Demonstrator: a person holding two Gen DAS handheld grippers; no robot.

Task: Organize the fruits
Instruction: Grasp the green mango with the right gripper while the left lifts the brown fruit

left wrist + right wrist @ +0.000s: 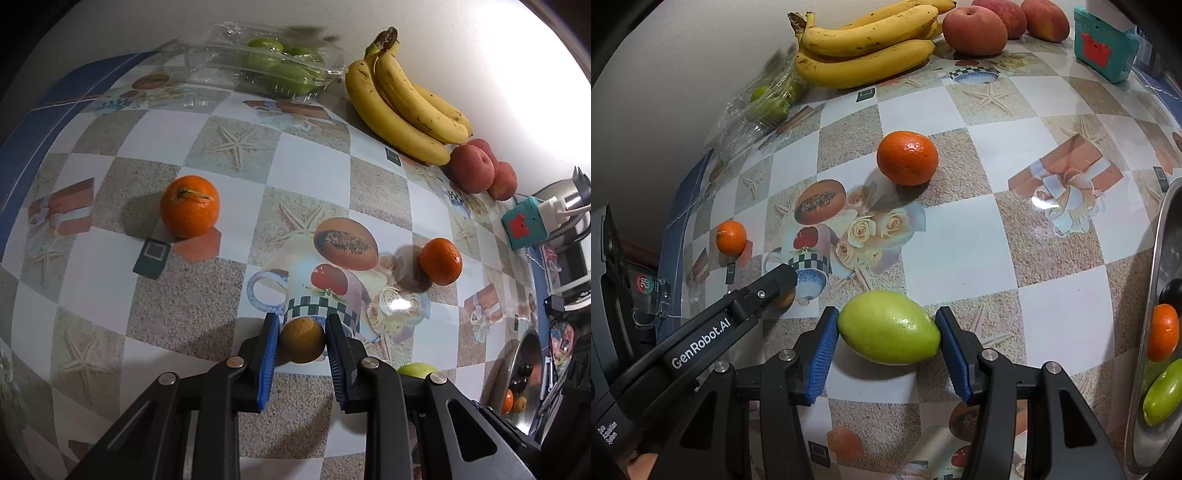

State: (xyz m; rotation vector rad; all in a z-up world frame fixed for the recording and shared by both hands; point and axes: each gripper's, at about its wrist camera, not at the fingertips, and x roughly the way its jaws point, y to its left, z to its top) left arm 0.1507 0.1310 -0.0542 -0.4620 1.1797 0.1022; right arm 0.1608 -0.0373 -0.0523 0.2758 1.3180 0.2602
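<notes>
My left gripper (302,341) is shut on a small dull-orange fruit (302,340), low over the patterned tablecloth. My right gripper (888,328) is shut on a green lemon-shaped fruit (888,327) that rests on the table. The left gripper also shows in the right wrist view (775,284), to the left of the green fruit. Two loose tangerines lie on the table, one on the left (190,206) (731,237) and one in the middle (441,261) (907,158). A metal tray (1145,369) at the right edge holds a tangerine (1162,332) and a green fruit (1161,393).
Along the wall stand a bunch of bananas (406,99) (864,48), red peaches (476,168) (975,29) and a clear plastic box of green fruits (269,62) (768,103). A teal power strip (524,227) (1104,44) lies at the right.
</notes>
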